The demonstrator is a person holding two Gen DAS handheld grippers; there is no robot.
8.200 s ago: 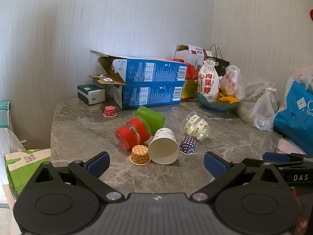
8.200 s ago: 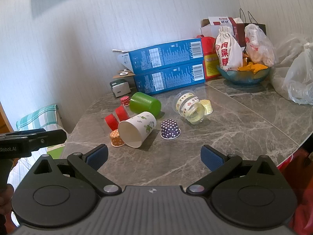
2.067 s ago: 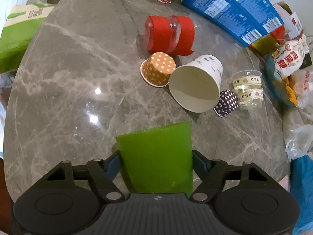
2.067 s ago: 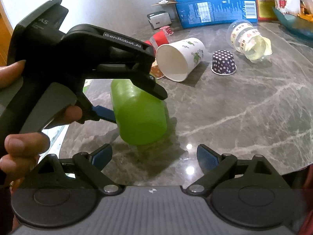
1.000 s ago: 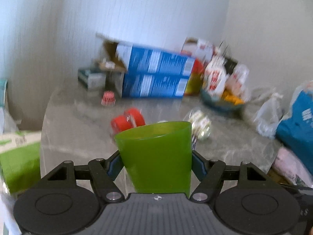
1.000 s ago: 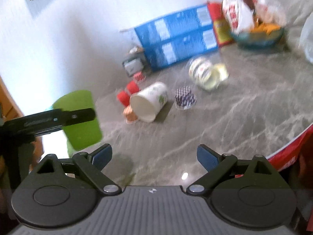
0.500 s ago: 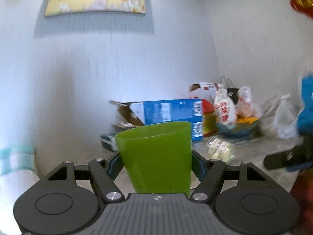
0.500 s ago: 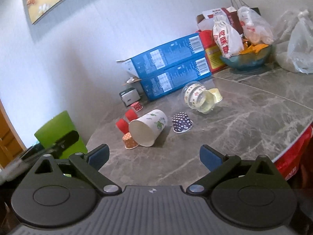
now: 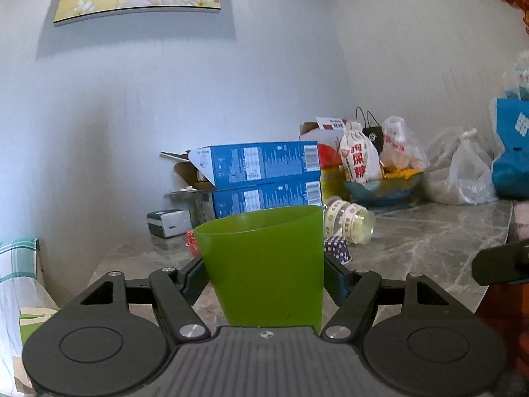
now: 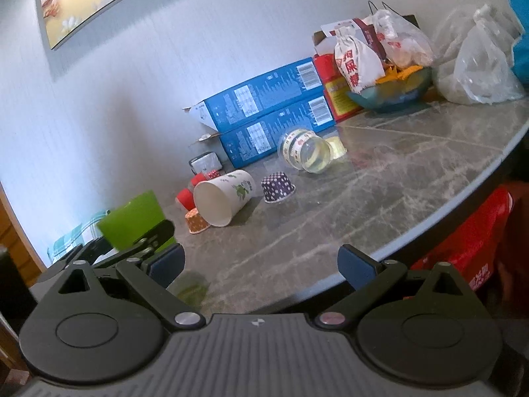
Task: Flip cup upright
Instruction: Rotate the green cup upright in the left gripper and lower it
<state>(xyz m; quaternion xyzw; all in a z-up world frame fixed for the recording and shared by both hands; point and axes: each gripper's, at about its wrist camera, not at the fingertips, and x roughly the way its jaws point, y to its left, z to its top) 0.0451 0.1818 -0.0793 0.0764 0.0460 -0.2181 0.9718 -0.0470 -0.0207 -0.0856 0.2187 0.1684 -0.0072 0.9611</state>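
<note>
My left gripper (image 9: 264, 276) is shut on a green plastic cup (image 9: 264, 264), which stands mouth up between the jaws near the table's front left edge. The same cup (image 10: 132, 220) shows at the left of the right wrist view, held by the left gripper; whether its base touches the marble table (image 10: 380, 192) I cannot tell. My right gripper (image 10: 261, 263) is open and empty over the table's front edge. A white paper cup (image 10: 221, 200) lies on its side, mouth toward me.
A clear cup (image 10: 305, 152) lies on its side. A purple dotted cup (image 10: 277, 187), an orange dotted cup (image 10: 196, 221) and red cups (image 10: 186, 197) sit near the paper cup. Blue boxes (image 10: 267, 112), a bowl (image 10: 393, 94) and plastic bags (image 10: 482, 63) line the back.
The left gripper has tilted level with the green cup, turning it from its side to mouth up, and has come lower. The right gripper has stayed open and drifted slightly.
</note>
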